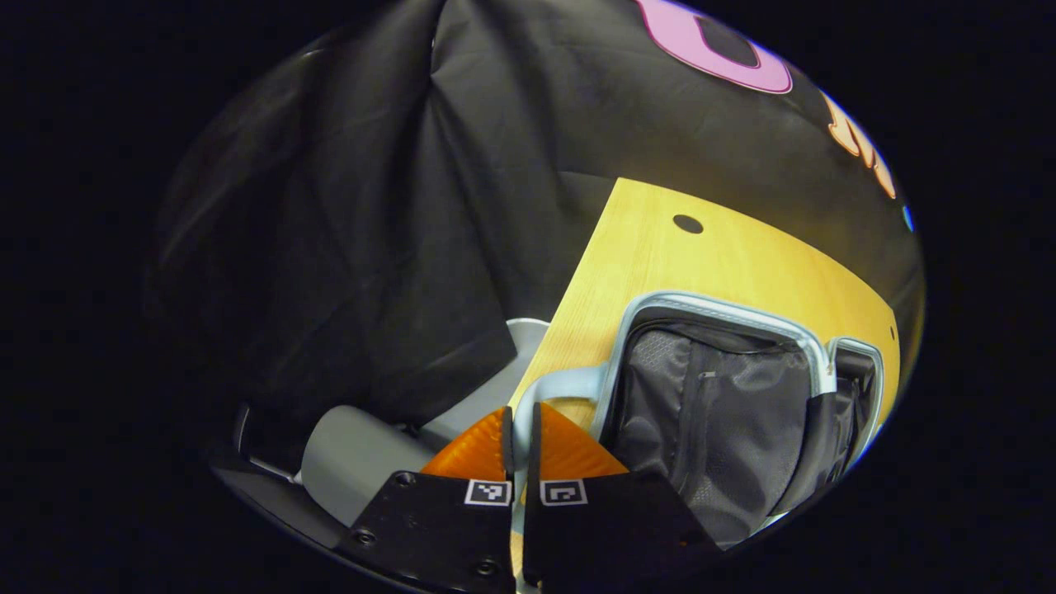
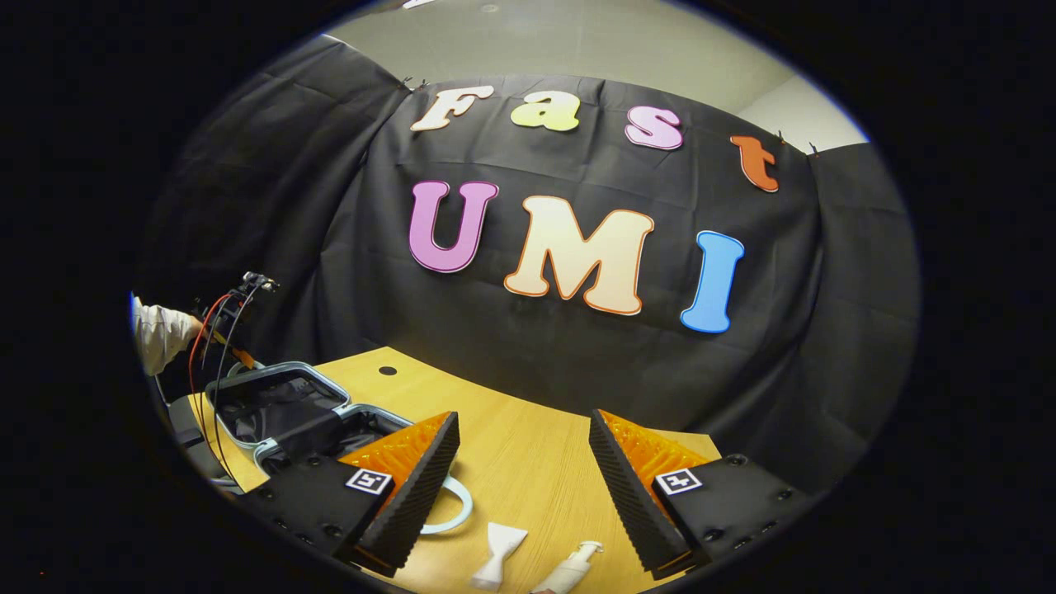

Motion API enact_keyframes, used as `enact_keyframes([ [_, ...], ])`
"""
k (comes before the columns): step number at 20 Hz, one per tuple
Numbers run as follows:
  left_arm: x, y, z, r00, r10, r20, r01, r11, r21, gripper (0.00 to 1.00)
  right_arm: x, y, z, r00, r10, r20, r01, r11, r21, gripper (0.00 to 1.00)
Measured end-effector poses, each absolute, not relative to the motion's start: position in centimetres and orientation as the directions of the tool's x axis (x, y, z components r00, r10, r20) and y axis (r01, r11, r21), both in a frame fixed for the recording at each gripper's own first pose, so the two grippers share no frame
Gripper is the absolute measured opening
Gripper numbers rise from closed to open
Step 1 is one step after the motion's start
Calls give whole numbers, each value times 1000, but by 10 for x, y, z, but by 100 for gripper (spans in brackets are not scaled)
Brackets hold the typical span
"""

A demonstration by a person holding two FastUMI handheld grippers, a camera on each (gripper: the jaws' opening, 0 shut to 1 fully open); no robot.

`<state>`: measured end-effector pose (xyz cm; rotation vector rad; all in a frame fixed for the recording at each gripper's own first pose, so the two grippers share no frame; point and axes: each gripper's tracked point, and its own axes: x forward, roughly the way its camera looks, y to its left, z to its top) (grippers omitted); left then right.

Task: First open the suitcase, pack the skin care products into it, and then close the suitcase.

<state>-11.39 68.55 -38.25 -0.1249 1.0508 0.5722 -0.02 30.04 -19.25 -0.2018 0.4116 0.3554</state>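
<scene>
The suitcase [image 1: 718, 404] lies open on the wooden table [image 1: 660, 264], its grey lining up inside a pale blue rim. My left gripper [image 1: 520, 412] is at the case's near corner, its fingers almost together with the pale blue handle [image 1: 561, 386] running down between them. In the right gripper view the open suitcase [image 2: 280, 404] sits far left, and a hand in a white sleeve [image 2: 157, 330] holds the left gripper [image 2: 235, 318] above it. My right gripper [image 2: 524, 419] stands open over the table. A white tube [image 2: 499, 553] and a white pump bottle [image 2: 569, 569] lie just below it.
A pale blue loop [image 2: 458, 505] lies on the table by the suitcase's near end, behind my right gripper's left finger. A round cable hole [image 1: 687, 223] marks the tabletop's far part. Grey furniture [image 1: 355, 462] stands below the table's left edge. Black cloth walls close in behind.
</scene>
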Motion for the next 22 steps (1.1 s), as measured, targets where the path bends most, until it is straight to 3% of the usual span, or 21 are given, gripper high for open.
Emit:
enact_keyframes([
  [2,-115,696,-384,364,430,-826,-532,824,194,6,-1,299,-191,857,294,-423,-374,920,-118,100],
  [4,-118,696,-379,366,464,-807,-564,800,204,29,-1,299,-191,858,295,-419,-373,921,-114,100],
  [7,-114,716,-353,394,582,-711,-609,745,273,99,-2,299,-187,860,308,-406,-380,919,-107,100],
  [13,-84,666,-237,568,700,-433,-656,703,275,96,3,282,-166,879,339,-334,-377,925,-53,100],
  [15,-73,638,-190,633,693,-346,-643,719,264,95,7,267,-158,888,342,-307,-366,930,-24,100],
  [16,-70,623,-174,655,687,-313,-641,725,252,100,10,259,-154,893,343,-292,-363,932,-15,100],
  [18,-65,595,-144,698,669,-253,-636,743,209,95,14,239,-147,900,343,-268,-355,935,4,100],
  [20,-58,575,-115,734,652,-190,-626,758,181,100,17,219,-139,907,342,-245,-347,938,22,100],
  [22,-53,549,-85,760,634,-143,-612,772,171,95,21,196,-132,914,338,-226,-340,940,30,100],
])
